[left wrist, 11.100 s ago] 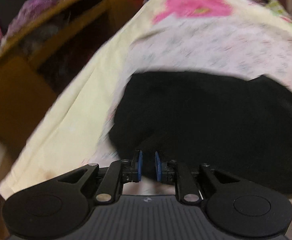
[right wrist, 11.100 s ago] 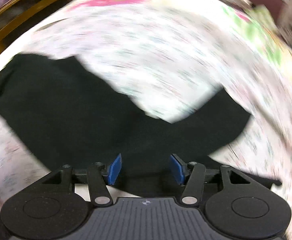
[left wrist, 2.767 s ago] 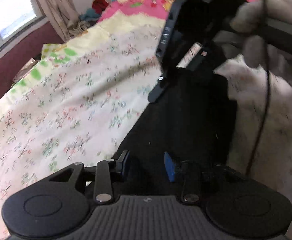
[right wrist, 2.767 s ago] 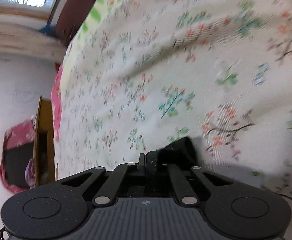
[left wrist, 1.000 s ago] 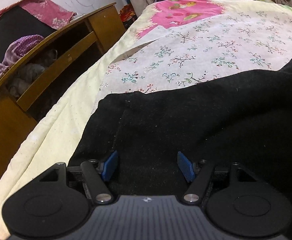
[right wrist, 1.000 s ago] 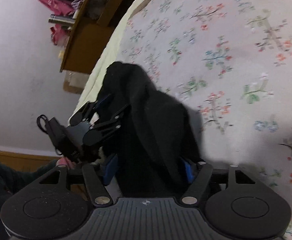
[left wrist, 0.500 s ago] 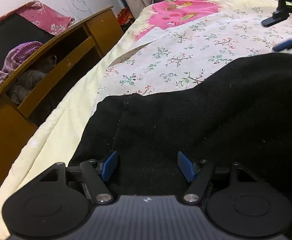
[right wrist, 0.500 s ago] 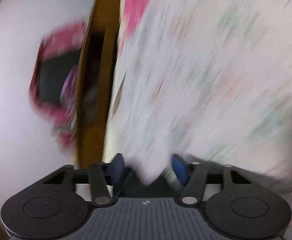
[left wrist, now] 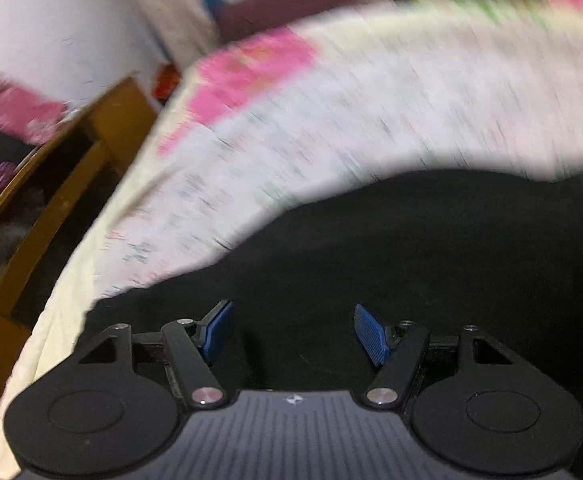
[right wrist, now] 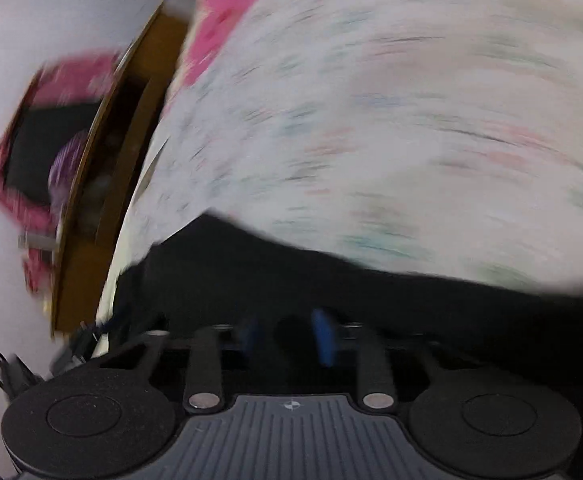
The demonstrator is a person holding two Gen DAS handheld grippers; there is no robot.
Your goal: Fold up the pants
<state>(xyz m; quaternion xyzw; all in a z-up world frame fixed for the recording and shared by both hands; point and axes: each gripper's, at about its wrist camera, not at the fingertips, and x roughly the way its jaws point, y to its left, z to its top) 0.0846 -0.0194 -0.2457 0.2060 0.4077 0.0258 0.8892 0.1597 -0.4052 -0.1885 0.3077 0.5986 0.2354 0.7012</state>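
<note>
Left gripper jaws apart over black pants; right gripper blurred, apparently closed on pants fabric.

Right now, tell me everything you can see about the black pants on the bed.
The black pants are plain, dark, soft-looking cloth with no visible print, lying spread across the floral bedsheet near the bed's edge by the wooden shelf. Their far edge curves against the sheet. The left gripper is above them with jaws wide apart. The right gripper is low over them too. Motion blur hides seams, waistband and folds.
</note>
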